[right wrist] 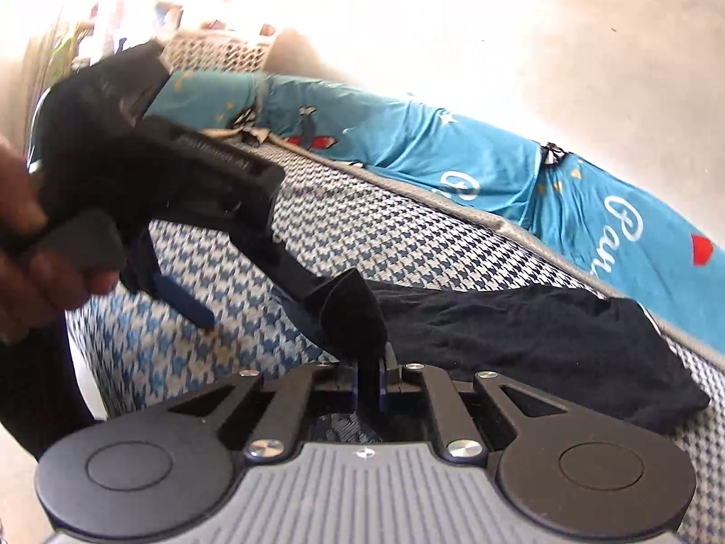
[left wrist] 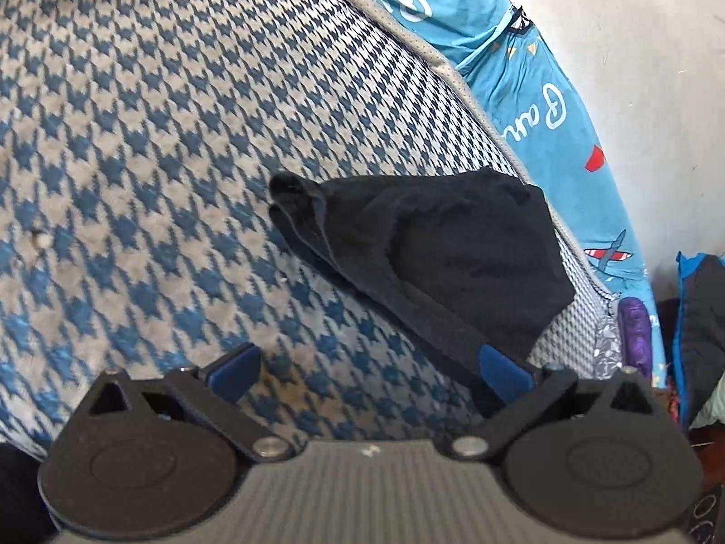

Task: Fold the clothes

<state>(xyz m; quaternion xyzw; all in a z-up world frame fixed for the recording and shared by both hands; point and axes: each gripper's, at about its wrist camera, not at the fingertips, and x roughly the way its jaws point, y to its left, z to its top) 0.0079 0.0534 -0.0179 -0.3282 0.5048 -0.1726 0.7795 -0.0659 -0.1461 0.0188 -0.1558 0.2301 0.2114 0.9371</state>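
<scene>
Right gripper (right wrist: 369, 378) is pinched shut on a raised corner of the black garment (left wrist: 453, 245); the pad contact is hidden by cloth. Left gripper (left wrist: 367, 374) stands spread, one finger overlapping the garment's near edge, contact unclear. Garment lies on the houndstooth mattress (left wrist: 136, 158), long axis along the mattress's far edge, beside the blue sheet (left wrist: 521, 86).

**Garment at the bed's far edge, tongs on either side**

A folded garment (left wrist: 457, 245) lies on the mattress (left wrist: 158, 136), close to its piped edge. Behind that edge a printed sheet (left wrist: 521, 81) runs along the wall (left wrist: 643, 45). The left tongs (left wrist: 367, 376) stand over the mattress with one finger touching the garment's near corner; the right tongs (right wrist: 370, 385) pinch a raised fold of it
</scene>
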